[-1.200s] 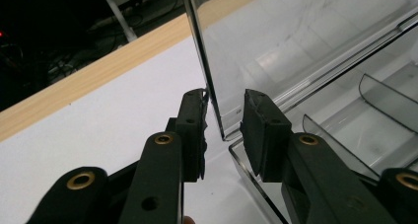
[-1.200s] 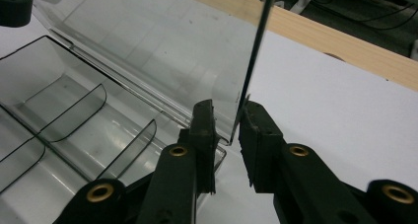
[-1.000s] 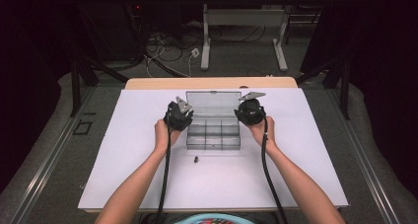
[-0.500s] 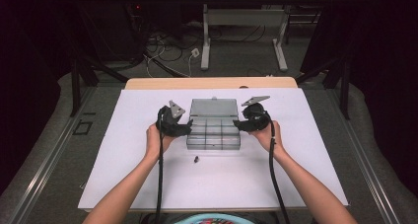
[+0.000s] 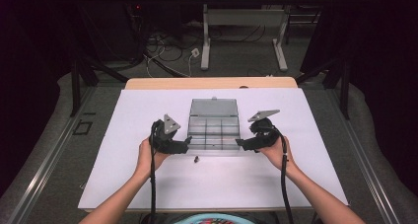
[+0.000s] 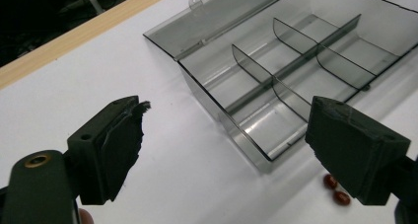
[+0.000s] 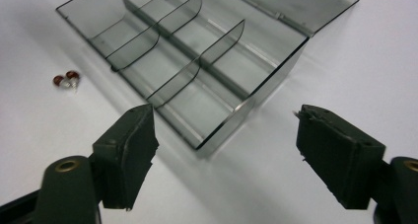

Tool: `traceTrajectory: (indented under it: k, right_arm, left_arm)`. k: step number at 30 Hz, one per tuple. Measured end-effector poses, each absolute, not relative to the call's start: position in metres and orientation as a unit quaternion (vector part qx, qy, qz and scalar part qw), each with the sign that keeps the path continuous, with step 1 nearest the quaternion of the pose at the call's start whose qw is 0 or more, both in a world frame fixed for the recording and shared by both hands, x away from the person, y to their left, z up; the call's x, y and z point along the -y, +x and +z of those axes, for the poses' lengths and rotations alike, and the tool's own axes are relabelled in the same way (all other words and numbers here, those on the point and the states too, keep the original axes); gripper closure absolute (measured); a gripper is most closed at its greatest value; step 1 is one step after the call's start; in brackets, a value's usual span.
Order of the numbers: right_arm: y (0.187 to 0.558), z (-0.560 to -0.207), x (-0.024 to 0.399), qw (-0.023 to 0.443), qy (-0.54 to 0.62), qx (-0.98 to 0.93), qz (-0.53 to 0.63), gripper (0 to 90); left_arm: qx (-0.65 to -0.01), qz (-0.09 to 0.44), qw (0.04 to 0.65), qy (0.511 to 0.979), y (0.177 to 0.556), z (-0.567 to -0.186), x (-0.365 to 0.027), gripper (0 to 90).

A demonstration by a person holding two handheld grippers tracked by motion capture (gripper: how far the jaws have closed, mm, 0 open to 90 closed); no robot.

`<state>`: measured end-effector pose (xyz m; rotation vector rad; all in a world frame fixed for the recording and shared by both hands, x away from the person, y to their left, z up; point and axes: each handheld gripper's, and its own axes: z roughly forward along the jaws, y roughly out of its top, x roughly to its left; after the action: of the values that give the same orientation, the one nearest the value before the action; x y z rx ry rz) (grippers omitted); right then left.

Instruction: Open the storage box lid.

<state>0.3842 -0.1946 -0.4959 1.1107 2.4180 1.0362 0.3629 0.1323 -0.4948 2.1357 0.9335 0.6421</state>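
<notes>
box (image 5: 213, 127): clear smoky glossy plastic | table (image 5: 148, 184): matt white | fingers (image 6: 118, 145): matt black

box (image 5: 213, 131): clear grey, six compartments | lid open | table centre

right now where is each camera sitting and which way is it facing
High view: fixed above the person's side, looking forward and down on the table; forearms enter from the bottom, left gripper and right gripper flanking the divided box.
Left gripper view: rides the left gripper, looking between its open jaws at the box's end and the small red pieces.
Right gripper view: rides the right gripper, open jaws facing the box's other end.
Shared: both gripper views show the box and red pieces.
</notes>
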Motion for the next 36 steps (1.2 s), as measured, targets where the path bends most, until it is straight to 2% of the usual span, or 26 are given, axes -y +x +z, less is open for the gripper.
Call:
traceTrajectory:
  k: [4,12,24,31,36]
  right_arm:
    - [0.371,-0.499,0.201,0.126,0.382,-0.841,0.361,16.9]
    - [0.352,-0.509,0.212,0.117,0.373,-0.844,0.368,14.8]
    - [0.345,-0.504,0.214,0.128,0.348,-0.849,0.376,6.8]
    - [0.346,-0.509,0.214,0.114,0.353,-0.853,0.367,3.2]
    - [0.345,-0.509,0.212,0.114,0.343,-0.858,0.366,3.1]
  left_arm:
    - [-0.358,0.236,0.349,0.833,0.353,-0.499,-0.133,11.8]
    - [-0.359,0.211,0.363,0.834,0.344,-0.506,-0.139,10.3]
    - [-0.347,0.2,0.361,0.842,0.345,-0.514,-0.144,8.4]
    - [-0.358,0.207,0.356,0.838,0.345,-0.516,-0.142,0.0]
    - [-0.359,0.212,0.36,0.834,0.343,-0.514,-0.141,0.0]
